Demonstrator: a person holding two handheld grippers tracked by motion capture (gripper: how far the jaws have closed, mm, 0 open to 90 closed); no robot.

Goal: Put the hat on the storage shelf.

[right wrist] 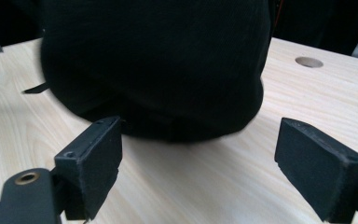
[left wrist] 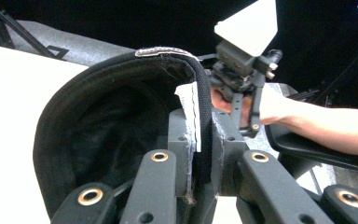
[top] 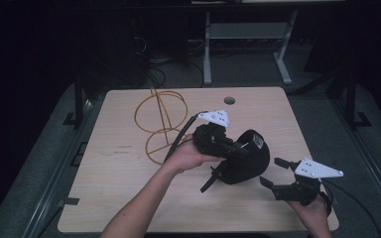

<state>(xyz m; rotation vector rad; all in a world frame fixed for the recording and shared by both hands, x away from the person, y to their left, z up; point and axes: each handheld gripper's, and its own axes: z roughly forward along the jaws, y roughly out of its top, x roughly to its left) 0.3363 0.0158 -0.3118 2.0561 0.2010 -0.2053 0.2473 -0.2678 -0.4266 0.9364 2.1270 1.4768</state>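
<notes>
A black cap [top: 245, 158] hangs tilted just above the middle of the light wooden table [top: 124, 198], its strap dangling at the lower left. My left gripper [top: 226, 145] comes in from the left and is shut on the cap's rim. In the left gripper view the pads pinch the cap's black band [left wrist: 205, 135] beside a white label, with the hollow inside of the cap to the left. My right gripper [top: 274, 172] stands open to the right of the cap, apart from it. Its pads [right wrist: 98, 154] are spread wide, with the cap's dark crown [right wrist: 158, 70] ahead.
A yellow wire stand [top: 159, 119] of hoops stands at the back left of the table. A round hole [top: 229, 100] sits near the far edge. Dark floor, cables and a metal frame [top: 248, 44] lie beyond the table. The right hand and its gripper [left wrist: 246, 116] show past the cap.
</notes>
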